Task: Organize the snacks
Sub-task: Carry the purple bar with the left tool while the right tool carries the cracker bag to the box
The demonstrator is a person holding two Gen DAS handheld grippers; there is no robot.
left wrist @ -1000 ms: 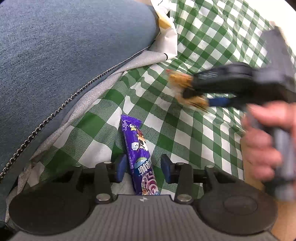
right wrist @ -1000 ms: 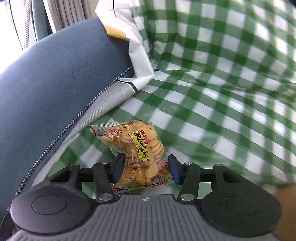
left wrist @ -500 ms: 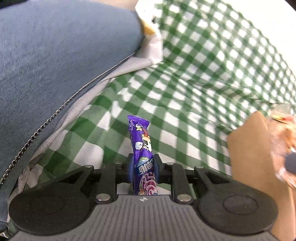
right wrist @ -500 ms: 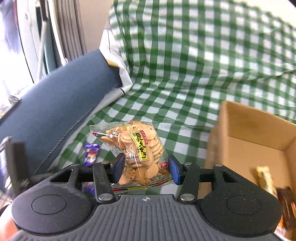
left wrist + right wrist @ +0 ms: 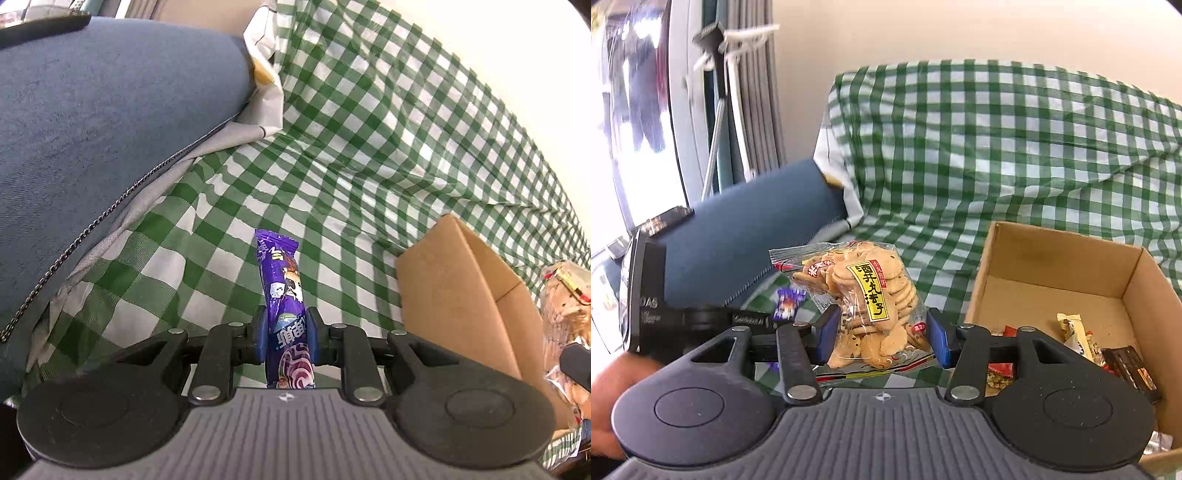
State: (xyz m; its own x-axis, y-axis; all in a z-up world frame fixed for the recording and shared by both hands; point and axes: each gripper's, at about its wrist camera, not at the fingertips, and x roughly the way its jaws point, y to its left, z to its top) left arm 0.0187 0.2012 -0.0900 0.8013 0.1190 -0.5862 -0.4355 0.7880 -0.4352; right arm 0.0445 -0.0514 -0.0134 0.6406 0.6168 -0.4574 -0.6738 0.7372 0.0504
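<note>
Snacks are held in both grippers.

From the left wrist, the left gripper (image 5: 286, 334) has its blue pads squeezed tight on a purple snack stick (image 5: 283, 295). Its jaws have just been closing on that stick. The wrapper is shiny and crinkly, long and thin. It points straight away from the camera, with its crimped end far out over the green and white checked cloth (image 5: 369, 155). The cloth is soft and wrinkled. A blue cushion (image 5: 103, 129) with a zipper sits at the left. A brown cardboard box (image 5: 454, 288) stands at the right.

From the right wrist, the right gripper (image 5: 881, 334) holds a cookie bag (image 5: 871, 302) between its blue pads, jaws partly apart around it. The bag is clear crinkly plastic, full of round flat cookies, with a yellow label. It stands up and leans away, top to the upper left. The cardboard box (image 5: 1060, 258) is open just to the right, with small wrapped snacks (image 5: 1071, 328) lying inside. The left gripper (image 5: 786, 317) shows at the left, holding the purple stick.
</note>
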